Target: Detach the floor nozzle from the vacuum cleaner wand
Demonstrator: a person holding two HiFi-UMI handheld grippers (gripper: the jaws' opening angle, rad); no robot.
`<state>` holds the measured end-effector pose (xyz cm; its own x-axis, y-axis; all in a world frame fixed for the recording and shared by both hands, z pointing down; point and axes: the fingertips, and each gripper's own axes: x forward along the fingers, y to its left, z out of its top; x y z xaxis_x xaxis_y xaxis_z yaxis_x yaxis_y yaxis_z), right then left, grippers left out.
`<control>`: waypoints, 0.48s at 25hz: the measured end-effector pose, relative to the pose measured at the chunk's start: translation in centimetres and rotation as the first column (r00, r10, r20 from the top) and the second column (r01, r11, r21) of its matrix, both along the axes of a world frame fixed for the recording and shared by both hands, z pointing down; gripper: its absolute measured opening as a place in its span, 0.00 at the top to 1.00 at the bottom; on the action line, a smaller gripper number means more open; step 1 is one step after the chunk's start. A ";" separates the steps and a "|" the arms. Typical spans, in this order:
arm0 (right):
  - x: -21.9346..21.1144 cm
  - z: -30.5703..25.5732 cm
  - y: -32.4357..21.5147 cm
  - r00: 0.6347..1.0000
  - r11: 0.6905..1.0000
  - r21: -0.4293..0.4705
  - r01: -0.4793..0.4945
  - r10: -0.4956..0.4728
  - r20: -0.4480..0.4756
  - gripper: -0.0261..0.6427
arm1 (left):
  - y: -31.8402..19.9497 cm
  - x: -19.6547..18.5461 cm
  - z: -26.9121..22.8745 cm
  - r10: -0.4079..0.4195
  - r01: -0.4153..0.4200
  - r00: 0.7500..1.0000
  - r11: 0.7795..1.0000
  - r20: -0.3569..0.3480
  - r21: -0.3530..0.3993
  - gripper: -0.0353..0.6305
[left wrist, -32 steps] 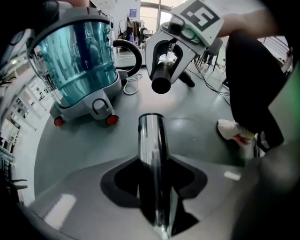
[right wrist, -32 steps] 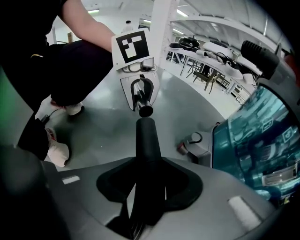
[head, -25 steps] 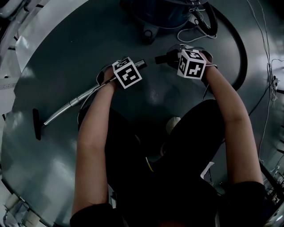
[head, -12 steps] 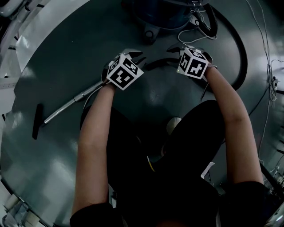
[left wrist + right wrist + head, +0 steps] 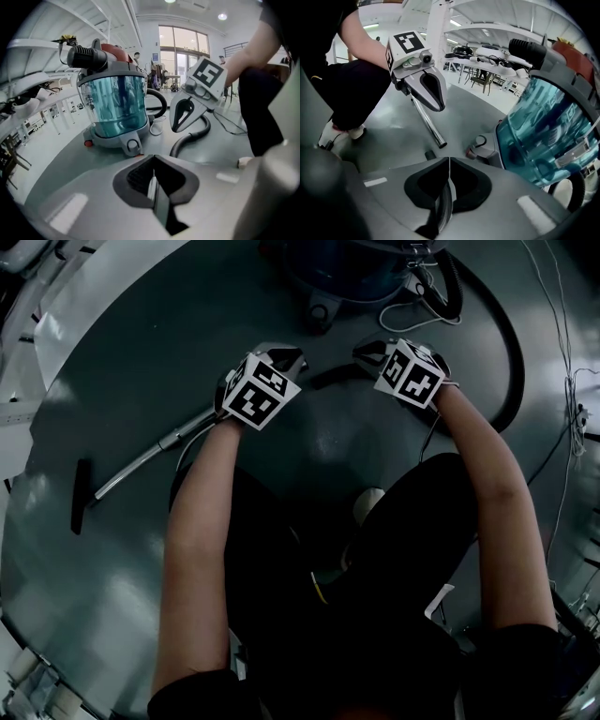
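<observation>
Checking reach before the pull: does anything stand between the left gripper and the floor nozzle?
Nothing visible does. Only the wand itself runs along the floor from under the left gripper, whose jaws have just closed on nothing, to the floor nozzle.

Vacuum canister (image 5: pixel 349 270) blocks ahead; hose (image 5: pixel 514 352) curves right; wand (image 5: pixel 131 470) crosses left floor.

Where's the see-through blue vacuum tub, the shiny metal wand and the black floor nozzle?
See-through blue vacuum tub (image 5: pixel 115 105): left gripper view, its clear wall.
Shiny metal wand (image 5: pixel 427 123): right gripper view, midway along the tube.
Black floor nozzle (image 5: pixel 81 495): head view, middle of the bar.
</observation>
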<state>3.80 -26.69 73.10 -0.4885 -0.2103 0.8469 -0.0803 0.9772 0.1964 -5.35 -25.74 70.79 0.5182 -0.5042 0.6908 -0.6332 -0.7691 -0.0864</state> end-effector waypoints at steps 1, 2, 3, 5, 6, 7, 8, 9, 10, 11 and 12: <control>0.1 0.1 0.0 1.000 1.000 -0.006 -0.010 0.010 -0.003 0.96 | -0.1 -0.2 -0.1 -0.006 0.006 1.000 1.000 -0.009 0.003 0.93; 0.2 0.3 0.1 1.000 1.000 -0.015 -0.016 0.016 -0.010 0.96 | -0.2 -0.4 -0.2 -0.014 0.014 1.000 1.000 -0.012 0.007 0.93; 0.3 0.6 0.2 1.000 0.999 -0.027 -0.020 0.020 -0.019 0.96 | -0.3 -0.7 -0.2 -0.022 0.022 1.000 1.000 -0.012 0.012 0.93; 0.6 1.0 0.5 0.999 0.998 -0.056 -0.033 0.031 -0.028 0.96 | -0.5 -1.1 -0.2 -0.036 0.037 0.999 0.999 -0.019 0.024 0.93; 0.6 1.1 0.6 0.999 0.997 -0.071 -0.043 0.042 -0.025 0.96 | -0.7 -1.2 -0.3 -0.042 0.043 0.999 0.999 -0.029 0.032 0.93; 0.6 1.1 0.6 0.998 0.995 -0.084 -0.056 0.054 -0.020 0.96 | -0.7 -1.3 -0.4 -0.050 0.052 0.998 0.998 -0.040 0.037 0.93; 0.5 0.9 0.6 0.998 0.993 -0.093 -0.068 0.067 -0.013 0.96 | -0.8 -1.4 -0.4 -0.062 0.064 0.997 0.997 -0.051 0.036 0.93; 0.5 0.8 0.6 0.997 0.992 -0.102 -0.078 0.079 -0.004 0.96 | -0.8 -1.5 -0.3 -0.078 0.080 0.995 0.996 -0.061 0.025 0.93; 0.4 0.7 0.5 0.996 0.990 -0.110 -0.088 0.090 0.008 0.96 | -0.8 -1.5 0.0 -0.095 0.096 0.993 0.995 -0.068 0.008 0.93; 0.4 0.5 0.4 0.995 0.988 -0.119 -0.098 0.101 0.022 0.96 | -0.7 -1.4 0.2 -0.107 0.107 0.991 0.994 -0.076 -0.005 0.93; 0.3 0.4 0.4 0.993 0.986 -0.128 -0.107 0.112 0.037 0.96 | -0.7 -1.2 0.4 -0.114 0.114 0.990 0.993 -0.083 -0.012 0.93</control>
